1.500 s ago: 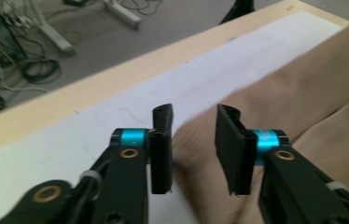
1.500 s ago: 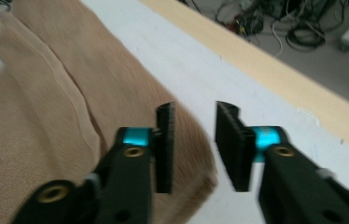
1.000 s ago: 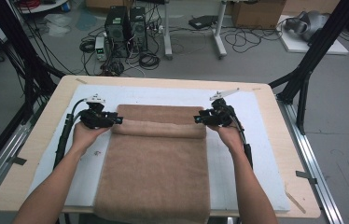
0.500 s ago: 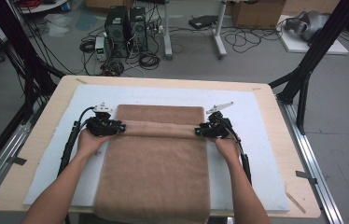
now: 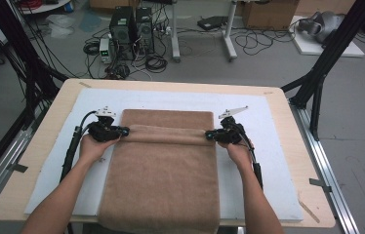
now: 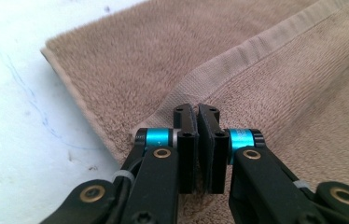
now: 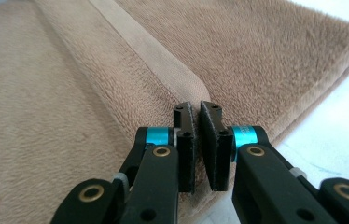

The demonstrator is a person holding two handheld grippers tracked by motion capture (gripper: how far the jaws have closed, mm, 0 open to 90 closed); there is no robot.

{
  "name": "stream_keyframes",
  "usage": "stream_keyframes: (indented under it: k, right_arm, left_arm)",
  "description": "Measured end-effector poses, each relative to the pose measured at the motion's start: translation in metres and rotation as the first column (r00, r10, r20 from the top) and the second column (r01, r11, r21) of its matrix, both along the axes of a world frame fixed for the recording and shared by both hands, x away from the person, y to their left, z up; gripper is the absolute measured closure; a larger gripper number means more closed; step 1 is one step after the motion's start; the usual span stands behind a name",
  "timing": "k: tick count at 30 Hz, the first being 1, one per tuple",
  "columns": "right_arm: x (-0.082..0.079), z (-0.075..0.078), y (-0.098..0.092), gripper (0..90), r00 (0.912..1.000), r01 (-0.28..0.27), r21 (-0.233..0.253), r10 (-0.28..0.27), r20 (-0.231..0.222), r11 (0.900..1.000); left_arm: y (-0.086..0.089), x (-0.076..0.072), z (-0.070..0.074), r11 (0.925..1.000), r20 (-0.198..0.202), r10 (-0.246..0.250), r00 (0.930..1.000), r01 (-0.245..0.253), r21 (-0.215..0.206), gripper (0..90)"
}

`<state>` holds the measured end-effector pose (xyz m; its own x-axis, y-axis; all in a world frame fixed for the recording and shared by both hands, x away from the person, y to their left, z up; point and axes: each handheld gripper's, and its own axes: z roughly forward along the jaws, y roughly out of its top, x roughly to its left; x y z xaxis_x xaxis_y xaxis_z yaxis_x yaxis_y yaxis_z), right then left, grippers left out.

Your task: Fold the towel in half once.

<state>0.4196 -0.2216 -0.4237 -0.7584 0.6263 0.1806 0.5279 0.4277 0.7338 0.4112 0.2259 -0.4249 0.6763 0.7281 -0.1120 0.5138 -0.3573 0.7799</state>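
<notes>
Towel (image 5: 163, 165) is laid flat on the tabletop (image 5: 288, 146), near end overhanging. Folding step in hand: a fold edge is pinched at each side, left gripper (image 5: 122, 130) and right gripper (image 5: 210, 135) fingers clamped on cloth. Next, even carrying of both corners is needed.

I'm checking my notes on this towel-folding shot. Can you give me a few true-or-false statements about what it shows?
1. The towel is brown. True.
2. The left gripper is shut on the towel's edge. True.
3. The right gripper hangs open above the floor. False: it is shut on the towel's right edge.
4. The towel lies on a white mat. True.
5. The towel is rolled into a ball. False: it lies flat with a fold across it.
</notes>
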Motion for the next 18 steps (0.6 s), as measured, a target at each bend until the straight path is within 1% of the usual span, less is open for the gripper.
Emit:
stream_keyframes:
  k: [3,4,6,8,10,11,12,13,15,16,18]
  right_arm:
    - [-0.005,0.009,-0.003,85.0,0.9999,-0.011,0.038,0.010,0.013,0.999]
    - [-0.007,0.012,-0.004,85.0,0.9995,-0.020,0.047,0.019,0.024,0.999]
    - [-0.012,0.019,-0.005,85.0,0.9991,-0.032,0.062,0.030,0.030,0.998]
    - [-0.018,0.025,-0.008,85.0,0.9984,-0.044,0.079,0.041,0.039,0.996]
    - [-0.025,0.032,-0.010,85.0,0.9973,-0.063,0.100,0.058,0.045,0.993]
    - [-0.030,0.035,-0.010,85.0,0.9960,-0.076,0.108,0.071,0.055,0.991]
    - [-0.033,0.036,-0.010,84.9,0.9955,-0.082,0.109,0.077,0.056,0.991]
    - [-0.037,0.037,-0.010,85.0,0.9942,-0.094,0.110,0.088,0.062,0.989]
    - [-0.047,0.035,-0.010,84.9,0.9923,-0.114,0.103,0.109,0.059,0.988]
    - [-0.052,0.033,-0.009,84.9,0.9916,-0.122,0.103,0.117,0.056,0.987]
    - [-0.063,0.027,-0.011,84.8,0.9898,-0.135,0.103,0.129,0.060,0.986]
  left_arm:
    - [0.003,-0.006,0.009,0.9997,0.021,-0.001,0.9998,0.002,-0.024,86.0]
    - [0.005,-0.009,0.013,0.9991,0.031,0.001,0.9995,0.000,-0.041,86.0]
    - [0.008,-0.015,0.018,0.9973,0.045,0.005,0.9990,-0.002,-0.073,86.0]
    - [0.010,-0.023,0.022,0.9961,0.066,0.003,0.9978,0.003,-0.089,86.0]
    - [0.012,-0.033,0.025,0.9964,0.086,-0.007,0.9963,0.014,-0.083,86.0]
    - [0.013,-0.037,0.025,0.9957,0.092,-0.008,0.9958,0.017,-0.091,86.0]
    - [0.014,-0.042,0.025,0.9959,0.101,-0.011,0.9948,0.020,-0.088,86.0]
    - [0.014,-0.048,0.024,0.9963,0.099,-0.016,0.9949,0.024,-0.083,86.0]
    - [0.015,-0.059,0.020,0.9967,0.112,-0.021,0.9935,0.030,-0.075,86.0]
    - [0.015,-0.064,0.018,0.9970,0.106,-0.027,0.9940,0.035,-0.070,86.0]
    - [0.015,-0.075,0.013,0.9965,0.110,-0.043,0.9930,0.050,-0.067,86.0]
